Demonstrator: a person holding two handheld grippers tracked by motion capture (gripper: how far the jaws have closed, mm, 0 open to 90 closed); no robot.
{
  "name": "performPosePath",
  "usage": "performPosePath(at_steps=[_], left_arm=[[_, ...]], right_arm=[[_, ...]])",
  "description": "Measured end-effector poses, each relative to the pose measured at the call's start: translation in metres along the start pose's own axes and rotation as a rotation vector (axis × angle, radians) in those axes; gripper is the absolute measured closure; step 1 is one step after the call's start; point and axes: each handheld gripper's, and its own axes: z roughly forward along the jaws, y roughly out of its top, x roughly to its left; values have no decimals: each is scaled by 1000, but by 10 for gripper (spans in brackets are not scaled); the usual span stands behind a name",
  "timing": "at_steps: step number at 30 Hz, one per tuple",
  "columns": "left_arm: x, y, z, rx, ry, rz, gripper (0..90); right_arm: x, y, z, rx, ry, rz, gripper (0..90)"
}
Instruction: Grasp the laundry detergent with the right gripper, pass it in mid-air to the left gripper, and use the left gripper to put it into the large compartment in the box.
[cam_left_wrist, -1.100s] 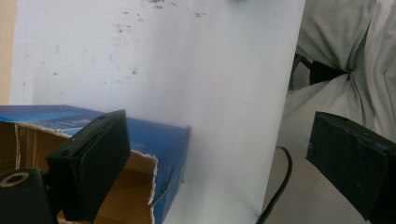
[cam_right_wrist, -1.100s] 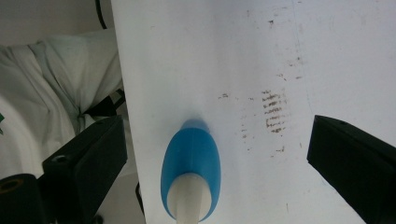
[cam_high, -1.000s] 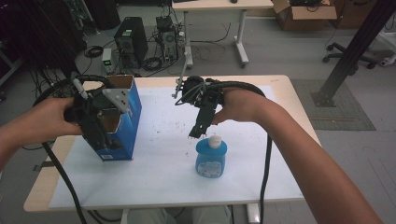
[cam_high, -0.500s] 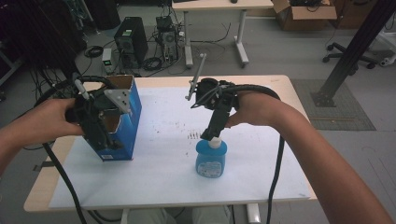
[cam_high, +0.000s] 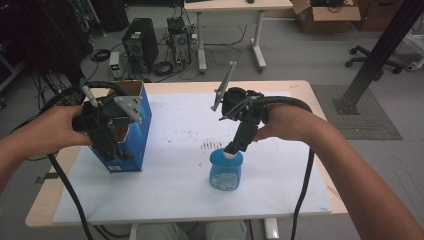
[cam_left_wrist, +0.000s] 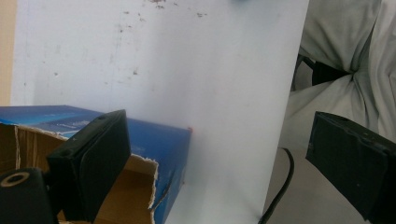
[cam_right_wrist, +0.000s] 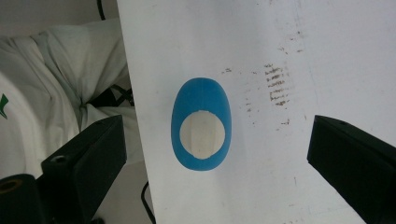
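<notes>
Your right gripper (cam_high: 231, 150) has swung in over the last second and now hangs straight above the squat blue plastic bottle with a cream cap (cam_high: 225, 169). In the right gripper view its jaws stand wide apart with the bottle (cam_right_wrist: 201, 129) centred between them, nothing grasped yet. That reads as the approach nearly finished: drop down and close on the neck or cap. The bottle stands upright near the middle of the table, well apart from the torn-topped blue cardboard box (cam_high: 126, 134) at your left.

Your left gripper (cam_high: 111, 145) has barely shifted — it sits at the box's open top, jaws released. One jaw lies by the ragged rim of the box (cam_left_wrist: 161, 144), the other is out past the table edge.

The white paper sheet (cam_high: 170, 195) covering the wooden table (cam_high: 35, 210) is scuffed with dark marks beside the bottle. Beyond it — desktop computer towers (cam_high: 134, 46) and loose cables on a grey floor.
</notes>
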Motion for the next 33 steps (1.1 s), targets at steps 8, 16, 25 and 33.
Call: performPosePath(at_steps=[8,16,25,33], left_arm=[[1,3,1,-2,2,0,66],[1,2,1,-3,7,-9,66],[2,1,-1,-7,12,-11,66],[1,3,0,-5,14,-12,66]], right_arm=[[0,-16,6,-37,1,21,40],[1,-25,11,-50,5,29,40],[2,-39,18,-84,-1,33,40],[3,-50,22,-129,1,34,38]])
